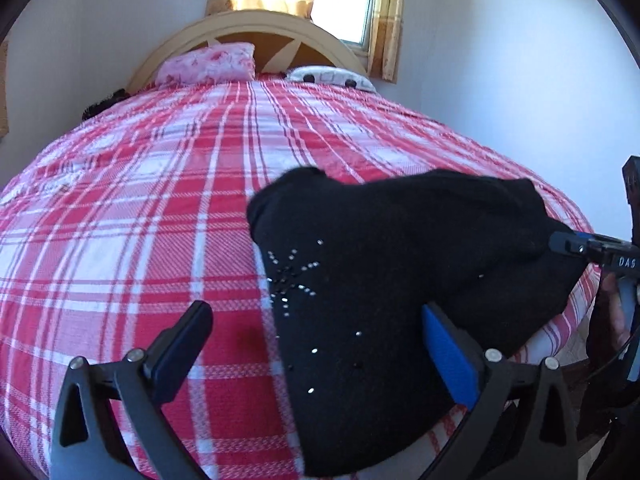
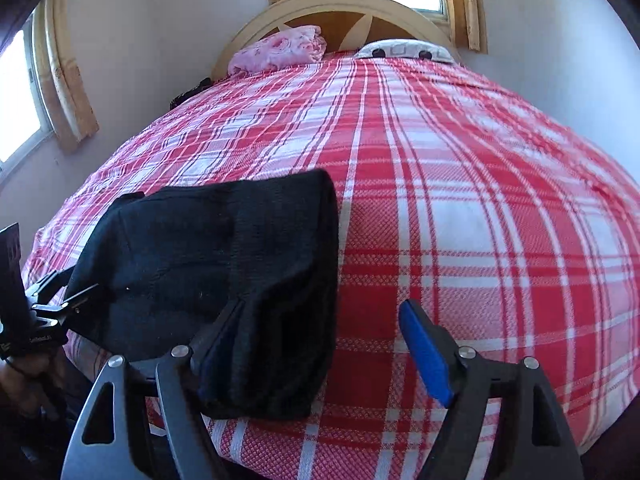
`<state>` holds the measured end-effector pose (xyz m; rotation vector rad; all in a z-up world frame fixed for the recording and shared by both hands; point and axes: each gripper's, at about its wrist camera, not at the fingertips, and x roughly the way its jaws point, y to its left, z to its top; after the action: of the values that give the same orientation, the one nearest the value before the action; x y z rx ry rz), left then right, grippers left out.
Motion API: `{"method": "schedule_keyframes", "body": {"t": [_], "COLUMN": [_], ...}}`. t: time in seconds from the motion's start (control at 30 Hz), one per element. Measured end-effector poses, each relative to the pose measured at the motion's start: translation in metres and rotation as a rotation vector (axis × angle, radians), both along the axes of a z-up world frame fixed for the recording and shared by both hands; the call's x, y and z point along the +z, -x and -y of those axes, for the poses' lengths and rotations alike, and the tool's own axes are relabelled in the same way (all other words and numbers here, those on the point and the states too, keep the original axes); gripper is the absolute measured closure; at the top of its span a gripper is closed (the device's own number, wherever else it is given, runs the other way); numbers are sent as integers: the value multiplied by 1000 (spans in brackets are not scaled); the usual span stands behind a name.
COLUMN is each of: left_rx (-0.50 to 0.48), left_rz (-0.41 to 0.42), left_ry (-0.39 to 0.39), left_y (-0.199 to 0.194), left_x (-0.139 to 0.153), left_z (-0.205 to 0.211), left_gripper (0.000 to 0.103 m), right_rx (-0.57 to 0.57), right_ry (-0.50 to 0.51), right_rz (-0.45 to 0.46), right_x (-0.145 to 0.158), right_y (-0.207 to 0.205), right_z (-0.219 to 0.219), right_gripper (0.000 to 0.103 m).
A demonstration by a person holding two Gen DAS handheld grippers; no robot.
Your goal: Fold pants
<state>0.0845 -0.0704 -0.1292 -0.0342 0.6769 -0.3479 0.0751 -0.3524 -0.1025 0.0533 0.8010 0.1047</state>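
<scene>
The black pants lie folded in a thick bundle near the bed's front edge, with small shiny studs on the cloth. My left gripper is open wide just above them; its blue-padded finger rests over the cloth and the other finger hangs over the bedspread. In the right wrist view the pants fill the lower left. My right gripper is open too: its dark finger lies against the bundle's near end, while the blue pad stands apart over the bedspread. Neither gripper presses on the cloth.
A red and white plaid bedspread covers the whole bed. At the far end are a pink pillow, a white pillow and a curved wooden headboard under a curtained window. A person's hand shows at lower left.
</scene>
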Motion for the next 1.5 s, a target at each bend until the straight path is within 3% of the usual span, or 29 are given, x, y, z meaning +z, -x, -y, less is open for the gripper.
{"method": "schedule_keyframes", "body": {"t": [0.13, 0.27, 0.43, 0.57, 0.63, 0.77, 0.87, 0.97, 1.13, 1.37, 1.5], "left_rx": [40, 48, 35, 29, 25, 15, 10, 9, 15, 18, 18], "left_rz": [54, 27, 13, 3, 11, 31, 40, 45, 42, 34, 34], "left_ry": [25, 42, 28, 58, 60, 67, 78, 86, 94, 96, 94], "left_y": [8, 4, 7, 8, 8, 9, 10, 10, 10, 10, 9], "left_x": [5, -3, -11, -16, -17, -19, -21, -21, -21, -21, -20], "left_z": [-16, -24, -25, -30, -30, -31, -33, -33, -33, -34, -34], "left_gripper": [0, 0, 0, 0, 0, 0, 0, 0, 0, 0, 0], "right_rx": [-91, -72, 163, 266, 321, 377, 426, 448, 387, 332, 326], "right_ry": [28, 0, -162, -198, -164, -114, -152, -171, -197, -145, -136], "right_rz": [95, 149, 59, -39, -90, -234, -326, -331, -278, -306, -286], "right_x": [36, 68, 70, 55, 42, 7, -11, -13, -3, -29, -25], "right_y": [14, 8, -53, -107, -128, -162, -173, -171, -174, -182, -177], "right_z": [5, -14, -71, -125, -157, -194, -204, -207, -203, -206, -204], "right_gripper": [25, 25, 25, 25, 26, 37, 76, 93, 95, 95, 94]}}
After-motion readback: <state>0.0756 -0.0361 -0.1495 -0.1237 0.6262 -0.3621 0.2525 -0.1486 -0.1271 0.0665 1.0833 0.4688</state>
